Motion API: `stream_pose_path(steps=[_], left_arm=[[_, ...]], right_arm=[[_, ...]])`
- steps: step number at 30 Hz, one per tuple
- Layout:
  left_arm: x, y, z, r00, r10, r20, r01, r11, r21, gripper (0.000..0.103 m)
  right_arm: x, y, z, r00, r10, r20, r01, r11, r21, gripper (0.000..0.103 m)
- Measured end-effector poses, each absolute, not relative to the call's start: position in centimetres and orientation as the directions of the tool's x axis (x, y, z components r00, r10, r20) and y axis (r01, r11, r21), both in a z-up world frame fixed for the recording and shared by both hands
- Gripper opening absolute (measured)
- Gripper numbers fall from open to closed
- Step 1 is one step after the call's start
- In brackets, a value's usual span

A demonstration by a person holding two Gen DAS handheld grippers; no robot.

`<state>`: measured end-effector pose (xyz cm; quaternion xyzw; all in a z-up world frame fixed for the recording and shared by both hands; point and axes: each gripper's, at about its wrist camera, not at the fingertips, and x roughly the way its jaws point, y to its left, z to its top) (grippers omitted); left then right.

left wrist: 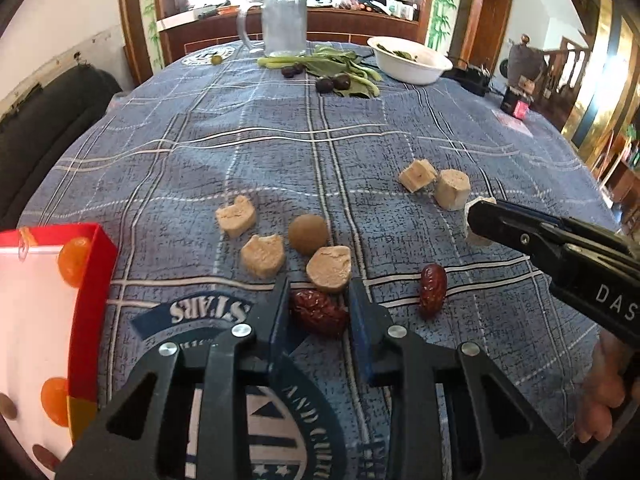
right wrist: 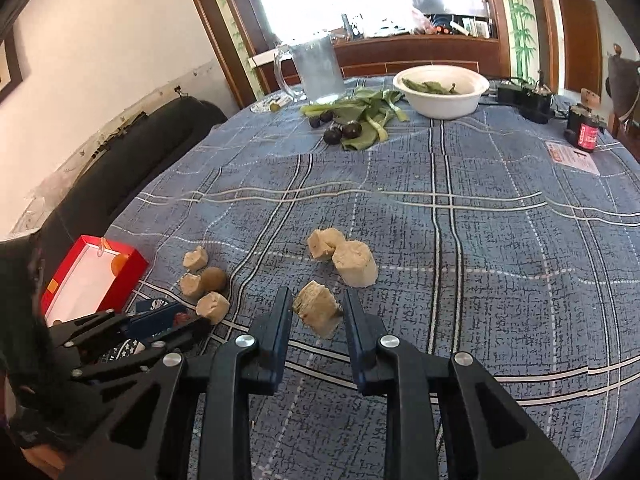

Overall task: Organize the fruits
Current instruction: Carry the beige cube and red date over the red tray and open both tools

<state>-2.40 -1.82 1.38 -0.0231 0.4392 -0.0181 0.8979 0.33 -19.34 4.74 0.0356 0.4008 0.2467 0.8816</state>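
The left tongs (left wrist: 318, 300) clamp a wrinkled dark-red date (left wrist: 318, 313) on the worktop (left wrist: 360, 140). The right tongs (right wrist: 316, 310) clamp a pale, rough-cut chunk (right wrist: 318, 314).

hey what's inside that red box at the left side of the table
The left wrist view shows the red box with a white floor and two orange fruits against its near wall. Brown spots at the picture's edge are unclear. The rest is cut off by the frame.

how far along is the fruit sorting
Early. Done: only orange fruits lie in the red box. In hand: the left hand-held gripper pinches a red date; the right hand-held gripper grips a pale chunk. Left: another date, the remaining chunks, a round fruit.
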Motion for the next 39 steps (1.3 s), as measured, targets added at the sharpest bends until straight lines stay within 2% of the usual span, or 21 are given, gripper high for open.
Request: stream_pose_path(steps=[6,14,20,29,39], left_arm=[[-5.8,-0.2,4.2,0.669,-0.013,-0.743,-0.03,0.999,-0.045,0.031],[-11.3,4.1,8.4,0.761,0.133,-0.635,-0.155,0.988,0.02,0.031],[-14.1,8.0,9.5,0.775,0.234,-0.587,-0.248,0.967,0.058,0.031],[-16.2,12.5,9.8,0.77,0.298,-0.564,-0.341,0.94,0.031,0.031],[-18.3,16.3,8.3,0.744,0.323,-0.585,-0.4,0.916,-0.004,0.031]], right_arm=[[0.1,-20.0,5.3,0.605,0.466,-0.645,-0.401,0.879,0.259,0.025],[0.3,-19.4,4.7,0.624,0.405,-0.669,-0.366,0.907,0.207,0.025],[-2.8,-15.4,7.1,0.614,0.473,-0.632,-0.453,0.867,0.209,0.025],[-9.0,-4.9,10.6,0.504,0.659,-0.558,-0.667,0.708,0.234,0.024],[-12.3,1.8,8.3,0.375,0.691,-0.618,-0.745,0.621,0.243,0.025]])
